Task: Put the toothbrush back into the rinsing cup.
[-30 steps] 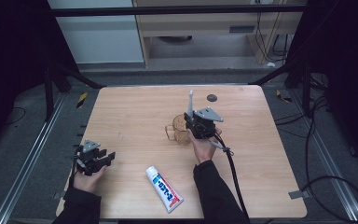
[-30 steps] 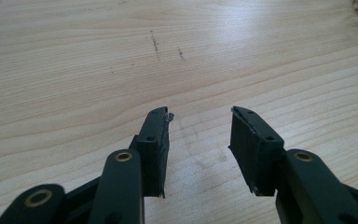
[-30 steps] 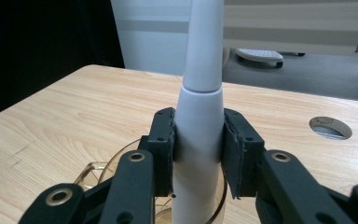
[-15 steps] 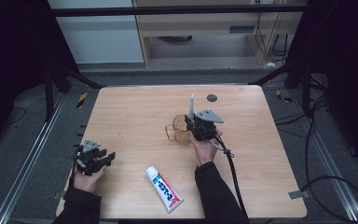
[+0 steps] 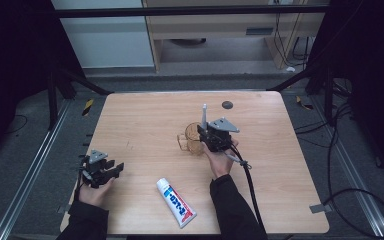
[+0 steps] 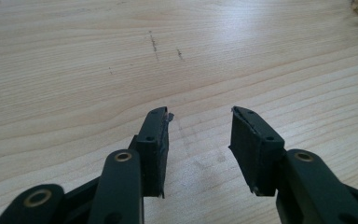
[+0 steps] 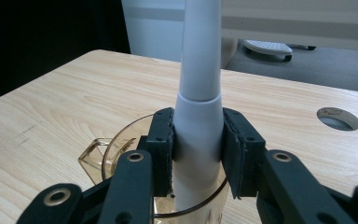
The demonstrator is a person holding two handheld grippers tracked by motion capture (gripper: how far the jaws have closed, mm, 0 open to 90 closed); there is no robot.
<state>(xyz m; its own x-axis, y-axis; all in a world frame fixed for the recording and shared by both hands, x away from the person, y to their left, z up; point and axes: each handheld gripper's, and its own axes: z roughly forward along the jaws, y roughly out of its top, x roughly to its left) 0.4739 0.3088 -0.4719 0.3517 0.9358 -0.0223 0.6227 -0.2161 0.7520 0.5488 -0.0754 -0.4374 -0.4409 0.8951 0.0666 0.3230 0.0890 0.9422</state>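
A white toothbrush handle (image 7: 199, 107) stands upright with its lower end inside an amber see-through cup (image 7: 121, 140) that has a handle on its side. My right gripper (image 7: 198, 149) is shut on that white handle just above the cup's rim. From above, the toothbrush (image 5: 203, 112) sticks up beside the right gripper (image 5: 211, 137), and the cup (image 5: 191, 140) sits at mid-table. A toothpaste tube (image 5: 176, 201) lies flat near the front edge. My left gripper (image 5: 114, 169) rests low at the table's left edge; its jaws (image 6: 199, 114) stand open over bare wood.
The wooden table (image 5: 140, 120) has a round hole (image 5: 227, 104) at the back, also seen beyond the cup (image 7: 338, 118). The right gripper's cable (image 5: 247, 175) trails toward the front. Dark frame rails and floor cables surround the table.
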